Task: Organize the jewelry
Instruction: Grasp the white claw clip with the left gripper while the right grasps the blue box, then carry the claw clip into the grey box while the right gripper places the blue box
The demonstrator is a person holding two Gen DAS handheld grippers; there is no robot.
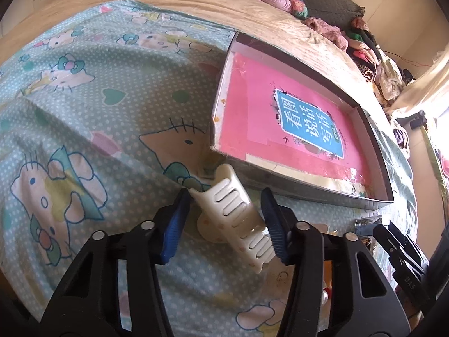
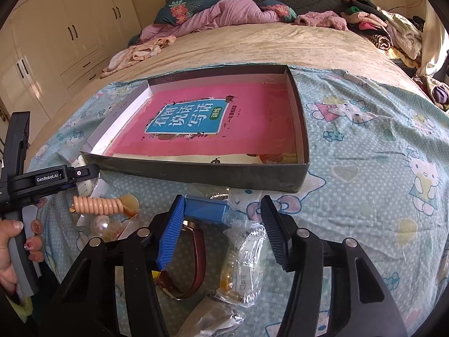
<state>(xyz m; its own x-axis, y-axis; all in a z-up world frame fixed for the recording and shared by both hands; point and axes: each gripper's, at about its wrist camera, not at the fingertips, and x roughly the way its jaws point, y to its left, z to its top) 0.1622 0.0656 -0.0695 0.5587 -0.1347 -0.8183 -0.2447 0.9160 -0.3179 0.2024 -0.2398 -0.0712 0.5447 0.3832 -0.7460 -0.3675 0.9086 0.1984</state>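
Note:
A shallow grey box (image 1: 280, 172) (image 2: 196, 172) lined with a pink book cover lies on the Hello Kitty sheet. My left gripper (image 1: 227, 221) is open, its blue pads on either side of a white claw hair clip (image 1: 238, 219) lying on the sheet next to the box corner; the right pad seems to touch it. My right gripper (image 2: 223, 224) is open over a pile of jewelry: a small blue box (image 2: 206, 209), a dark red bangle (image 2: 196, 255), a bagged bracelet (image 2: 244, 261), a peach coil hair tie (image 2: 98, 203) and a pearl bead (image 2: 101, 224).
The left gripper tool (image 2: 42, 179), held by a hand, shows at the left of the right wrist view. A beige blanket (image 2: 252, 45), pink bedding (image 2: 224, 11) and piled clothes (image 2: 378, 31) lie beyond the box. White wardrobes (image 2: 56, 36) stand far left.

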